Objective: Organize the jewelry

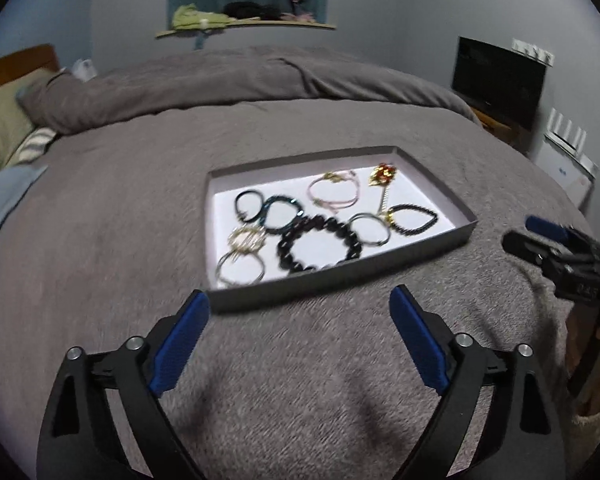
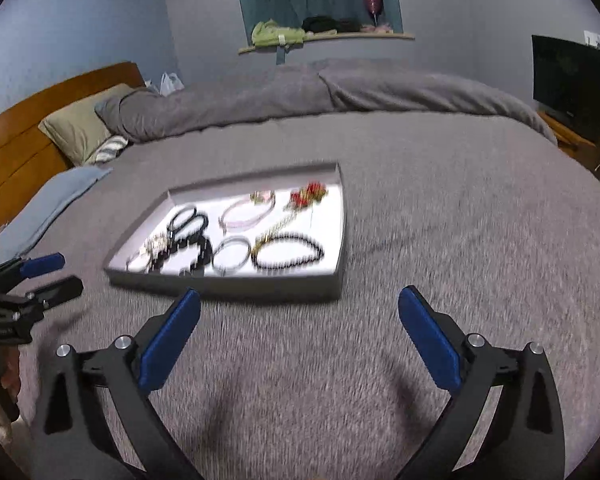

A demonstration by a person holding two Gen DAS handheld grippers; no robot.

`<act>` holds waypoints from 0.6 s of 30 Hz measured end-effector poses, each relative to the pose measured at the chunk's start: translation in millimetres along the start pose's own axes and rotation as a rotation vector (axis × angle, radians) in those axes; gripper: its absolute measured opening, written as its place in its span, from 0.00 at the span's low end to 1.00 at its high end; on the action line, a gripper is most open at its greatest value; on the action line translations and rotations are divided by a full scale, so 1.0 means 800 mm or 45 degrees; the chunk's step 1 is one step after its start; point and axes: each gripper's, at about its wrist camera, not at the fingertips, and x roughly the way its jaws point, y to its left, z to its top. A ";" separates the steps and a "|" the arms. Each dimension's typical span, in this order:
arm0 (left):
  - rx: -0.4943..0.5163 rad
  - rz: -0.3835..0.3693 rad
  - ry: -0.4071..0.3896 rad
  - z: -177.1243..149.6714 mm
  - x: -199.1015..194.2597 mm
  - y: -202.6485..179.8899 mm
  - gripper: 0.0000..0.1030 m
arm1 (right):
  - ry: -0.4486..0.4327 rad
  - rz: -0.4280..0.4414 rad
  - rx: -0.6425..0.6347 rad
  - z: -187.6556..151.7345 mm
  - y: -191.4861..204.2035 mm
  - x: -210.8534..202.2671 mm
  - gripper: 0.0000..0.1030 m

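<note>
A shallow grey cardboard tray (image 1: pixel 466 210) with a white floor is lying on the bed covered by a grey fleece blanket (image 1: pixel 120 216). Inside it, several bracelets are being kept: a large bracelet of black round beads (image 1: pixel 320 248) near the front, a thin black beaded bracelet (image 1: pixel 414 220) at the right, a pink cord bracelet (image 1: pixel 334 194) at the back, and a red and gold ornament on a chain (image 1: pixel 384 178) beside it.

The left gripper (image 1: pixel 300 308) is being held just in front of the near wall of the tray, its jaws spread wide and holding nothing. The right gripper (image 2: pixel 300 308) is likewise being held before the tray (image 2: pixel 336 272), jaws wide apart and empty. The tray is lying ahead of both pairs of jaws, not between them. Both views are somewhat blurred.
</note>
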 end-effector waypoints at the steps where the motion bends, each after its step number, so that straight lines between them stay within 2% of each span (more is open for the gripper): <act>1: -0.005 0.013 0.010 -0.004 0.002 0.002 0.89 | 0.027 -0.005 0.010 -0.004 0.000 0.001 0.95; 5: 0.021 0.117 0.016 -0.014 0.011 0.002 0.91 | 0.073 0.003 0.076 -0.008 -0.003 0.006 0.95; 8: 0.009 0.164 -0.002 -0.015 0.018 0.005 0.92 | 0.064 -0.075 0.070 -0.007 0.004 0.012 0.95; 13: -0.048 0.154 -0.058 -0.017 0.027 0.012 0.94 | 0.027 -0.213 -0.053 -0.011 0.026 0.030 0.95; 16: -0.038 0.154 -0.109 -0.018 0.024 0.012 0.95 | 0.019 -0.261 -0.102 -0.017 0.031 0.038 0.95; 18: -0.039 0.157 -0.108 -0.020 0.027 0.012 0.95 | 0.026 -0.291 -0.136 -0.021 0.036 0.045 0.95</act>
